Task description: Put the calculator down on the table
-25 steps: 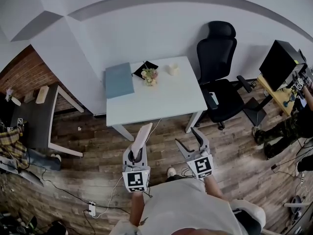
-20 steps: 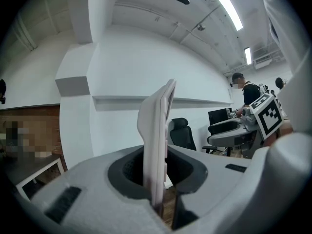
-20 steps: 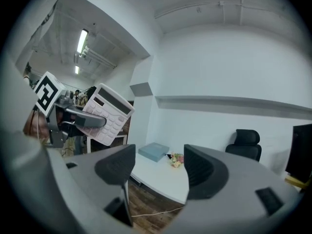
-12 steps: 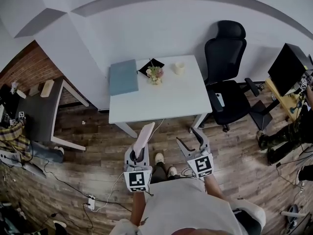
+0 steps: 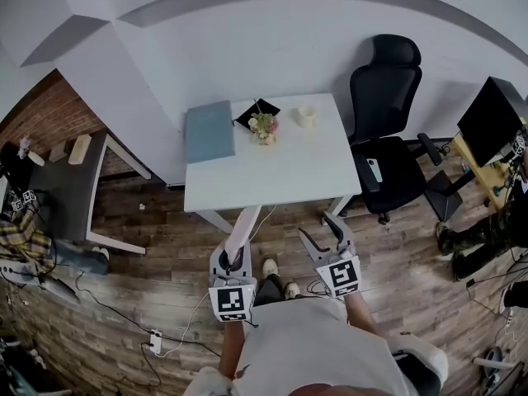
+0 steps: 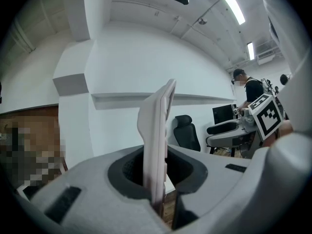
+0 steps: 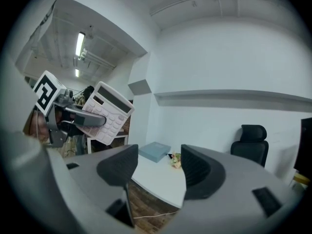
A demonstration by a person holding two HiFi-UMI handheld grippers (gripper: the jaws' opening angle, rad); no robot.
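In the left gripper view the calculator [image 6: 156,130] is hidden at its lower end between the jaws. The person [image 5: 313,349] is cut off by the head view's lower edge.

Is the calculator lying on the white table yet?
No, the calculator is clamped in the left gripper, in front of the table and not lying on it.

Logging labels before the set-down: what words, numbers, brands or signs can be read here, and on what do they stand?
No text is legible in any view.
On the calculator: key legends too small and blurred to read.
On the marker cubes: black-and-white square patterns only, no letters or digits.
On the blue book: no print can be made out.
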